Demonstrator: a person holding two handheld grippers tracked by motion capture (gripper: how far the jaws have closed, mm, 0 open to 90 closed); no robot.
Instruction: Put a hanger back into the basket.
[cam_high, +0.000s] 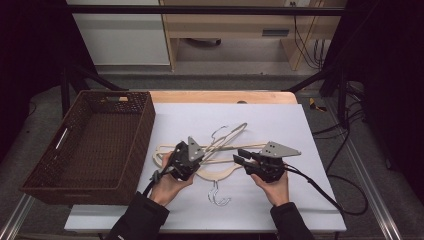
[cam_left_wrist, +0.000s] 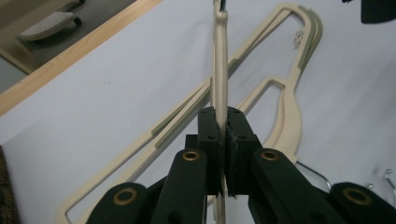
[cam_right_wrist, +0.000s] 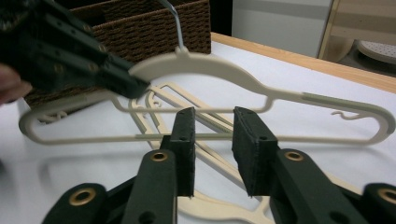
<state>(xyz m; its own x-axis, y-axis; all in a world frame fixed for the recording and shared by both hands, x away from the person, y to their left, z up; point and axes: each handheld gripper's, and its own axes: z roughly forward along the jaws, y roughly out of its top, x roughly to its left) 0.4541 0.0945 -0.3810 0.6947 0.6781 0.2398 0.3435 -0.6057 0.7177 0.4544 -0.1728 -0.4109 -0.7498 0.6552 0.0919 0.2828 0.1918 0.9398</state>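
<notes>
Two grippers on one cream plastic hanger (cam_right_wrist: 205, 65) w/ metal hook, lifted over the tabletop (cam_high: 280, 130): left gripper (cam_left_wrist: 223, 135) fingers pinch its shoulder; right gripper (cam_right_wrist: 212, 135) fingers spread, bottom bar crossing between, prob. untouched. Long axis runs left-right; woven brown basket (cam_high: 95, 145) left.

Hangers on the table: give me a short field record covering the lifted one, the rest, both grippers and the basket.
lifted hanger: cream plastic hanger, raised off the pile, metal hook up
left gripper: left gripper shut on the lifted hanger's edge
right gripper: right gripper jaws apart, the hanger's bottom bar just beyond them, not gripped
other hangers: cream hangers lying on the white sheet
basket: brown wicker basket at the table's left, nothing visible inside
</notes>
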